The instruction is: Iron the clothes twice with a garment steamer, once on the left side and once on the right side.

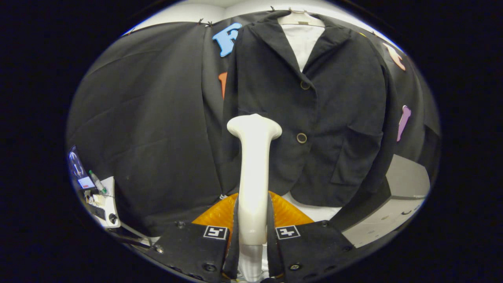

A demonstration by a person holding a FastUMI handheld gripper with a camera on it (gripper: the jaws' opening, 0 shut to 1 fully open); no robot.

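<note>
Claw clamped on the steamer: both fingers press the sides of its white handle, which stands upright between them. The steamer's flared head sits up beyond the fingertips, in front of the jacket's left front panel, beside the lower button.

The jacket hangs on a white hanger against the far wall, a white shirt showing at the collar. It is buttoned, both pockets flat.

Progress, as I judge it: tool is in hand and the head is at the left half, about mid-height. I read this as somewhere in the left-side pass. The right side looks untouched, though cloth gives no mark of steaming, so I cannot confirm either pass.

Hard to make out: whether the head touches the cloth or hangs just off it. No steam visible. The handle's base is cut off below the fingers. An orange ribbed thing lies behind the handle, mostly hidden. A grey box sits at right, small clutter at far left too blurred to name.
</note>
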